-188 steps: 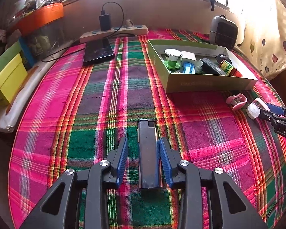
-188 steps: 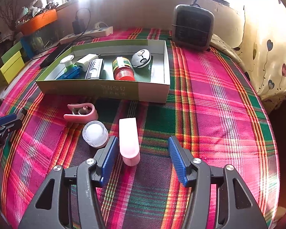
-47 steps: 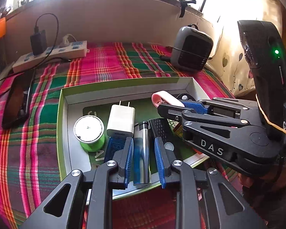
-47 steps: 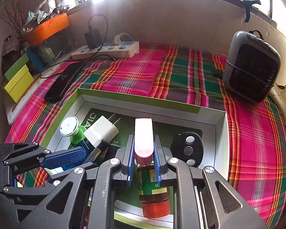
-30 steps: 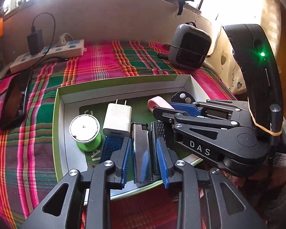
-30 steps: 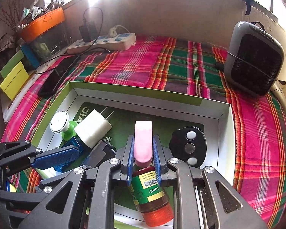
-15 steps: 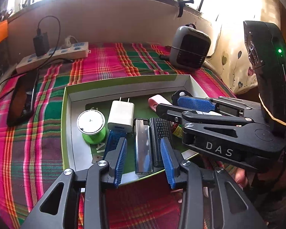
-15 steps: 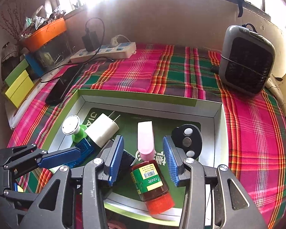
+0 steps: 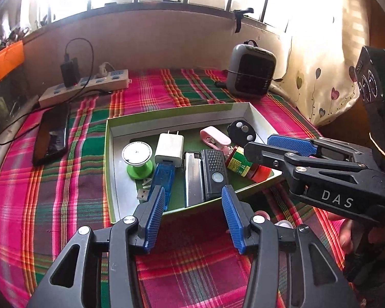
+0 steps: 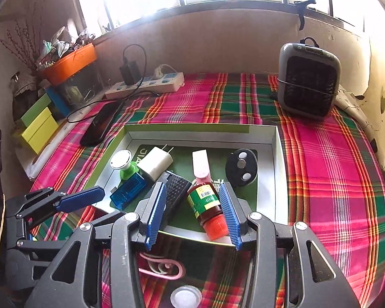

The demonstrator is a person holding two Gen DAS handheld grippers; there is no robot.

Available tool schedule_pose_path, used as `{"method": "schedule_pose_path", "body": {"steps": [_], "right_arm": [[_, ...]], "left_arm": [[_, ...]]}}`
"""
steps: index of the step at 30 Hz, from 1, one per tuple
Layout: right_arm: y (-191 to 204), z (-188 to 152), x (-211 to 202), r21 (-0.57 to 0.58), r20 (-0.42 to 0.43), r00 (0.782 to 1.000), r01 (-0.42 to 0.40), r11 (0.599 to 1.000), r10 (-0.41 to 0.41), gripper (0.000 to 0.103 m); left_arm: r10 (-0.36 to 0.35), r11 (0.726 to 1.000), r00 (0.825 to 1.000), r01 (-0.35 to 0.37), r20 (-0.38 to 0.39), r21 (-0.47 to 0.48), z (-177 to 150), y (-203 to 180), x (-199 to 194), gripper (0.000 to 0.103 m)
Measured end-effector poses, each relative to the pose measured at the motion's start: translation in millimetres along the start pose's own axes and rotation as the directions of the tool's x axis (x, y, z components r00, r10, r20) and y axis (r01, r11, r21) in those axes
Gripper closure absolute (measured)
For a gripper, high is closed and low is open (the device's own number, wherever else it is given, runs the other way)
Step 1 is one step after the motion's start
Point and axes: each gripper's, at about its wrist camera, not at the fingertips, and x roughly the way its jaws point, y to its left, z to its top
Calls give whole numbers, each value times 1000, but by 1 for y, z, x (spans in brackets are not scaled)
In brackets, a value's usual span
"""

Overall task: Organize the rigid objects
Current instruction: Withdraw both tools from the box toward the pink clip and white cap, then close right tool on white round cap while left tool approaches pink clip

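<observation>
The green-and-white box (image 9: pixel 109 154) lies on the plaid cloth. In it the black lighter (image 9: pixel 193 179) lies flat beside a black remote (image 9: pixel 214 174), and the pink cap-shaped piece (image 10: pixel 201 165) rests above a red-capped bottle (image 10: pixel 208 208). My left gripper (image 9: pixel 193 213) hovers in front of the box's near rim, its jaws opening with nothing between them. My right gripper (image 10: pixel 192 213) stands open over the near rim; the bottle shows between its pads, untouched. On the cloth under it lie a pink clip (image 10: pixel 161 267) and a white round cap (image 10: pixel 186 295).
Also in the box: a white charger (image 9: pixel 169 148), a green spool (image 9: pixel 138 159), a blue USB stick (image 9: pixel 161 177) and a black key fob (image 10: pixel 241 166). Behind it stand a grey heater (image 10: pixel 308 82), a power strip (image 9: pixel 84 87) and a phone (image 9: pixel 51 133).
Both grippers let go: the lighter and the pink piece now lie in the box. Both have drawn back and up from it, and the left jaws have spread wider.
</observation>
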Motion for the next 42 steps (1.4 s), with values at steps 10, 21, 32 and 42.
{"method": "schedule_pose_path", "body": {"steps": [10, 21, 32, 42], "right_arm": [[-12, -41, -33, 51, 8, 1000, 25, 998, -25, 57], [-11, -82, -27, 57, -60, 998, 14, 998, -10, 44], [0, -86, -16, -7, -99, 993, 57, 998, -57, 44], [6, -89, -16, -55, -83, 990, 107, 993, -112, 54]], "left_arm": [[-29, 999, 999, 30, 26, -25, -15, 3, -21, 57], [-42, 998, 999, 42, 4, -44, -32, 8, -23, 56], [-66, 997, 998, 65, -17, -47, -40, 8, -20, 56], [-94, 995, 995, 92, -44, -49, -41, 6, -12, 56]]}}
